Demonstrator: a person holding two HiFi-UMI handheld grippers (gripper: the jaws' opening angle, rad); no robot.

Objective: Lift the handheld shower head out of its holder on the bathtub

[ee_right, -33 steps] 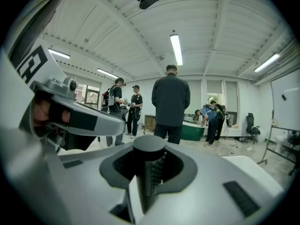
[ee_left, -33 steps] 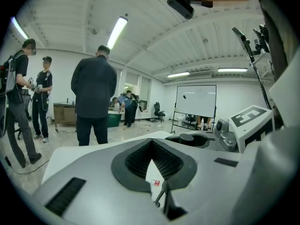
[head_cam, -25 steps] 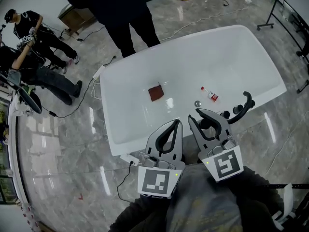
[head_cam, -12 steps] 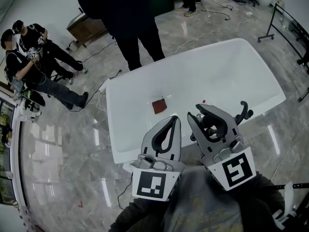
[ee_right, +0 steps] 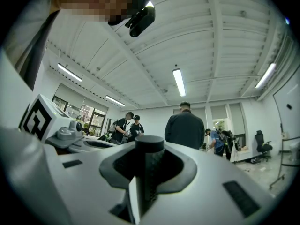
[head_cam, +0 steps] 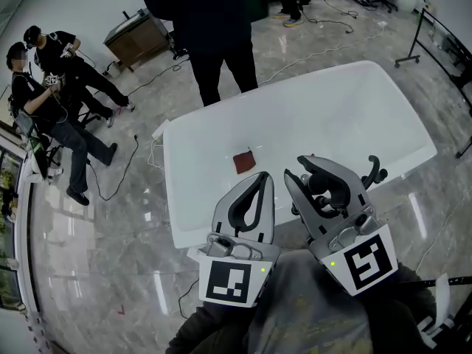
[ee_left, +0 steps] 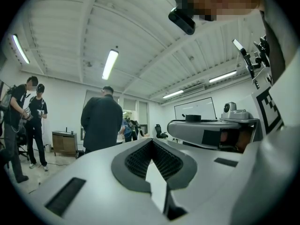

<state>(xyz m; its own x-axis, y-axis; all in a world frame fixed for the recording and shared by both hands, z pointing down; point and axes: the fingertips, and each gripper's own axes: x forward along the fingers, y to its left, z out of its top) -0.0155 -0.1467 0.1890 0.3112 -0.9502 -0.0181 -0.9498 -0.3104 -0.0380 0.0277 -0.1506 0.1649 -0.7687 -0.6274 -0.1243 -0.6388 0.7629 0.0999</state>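
shower head (ee_right: 149, 172): black handle, long axis upright across the jaws, flat round end up
right gripper (head_cam: 318, 183): clamped on shower head
left gripper (head_cam: 258, 184): jaws closed together, empty
bathtub (head_cam: 354, 102): white

A white tub (head_cam: 332, 113) stands on a glossy grey marble floor (head_cam: 96, 227), its long side running from near left to far right. A small brown square (head_cam: 244, 161) lies on the tub's bottom, left of the middle, and a black fitting (head_cam: 373, 171) stands on its near right rim. On the floor, a white power strip (head_cam: 159, 130) lies just beside the tub's left end and a white cable (head_cam: 317, 49) runs beyond the tub; a wooden cabinet (head_cam: 136, 39) stands at the far left.
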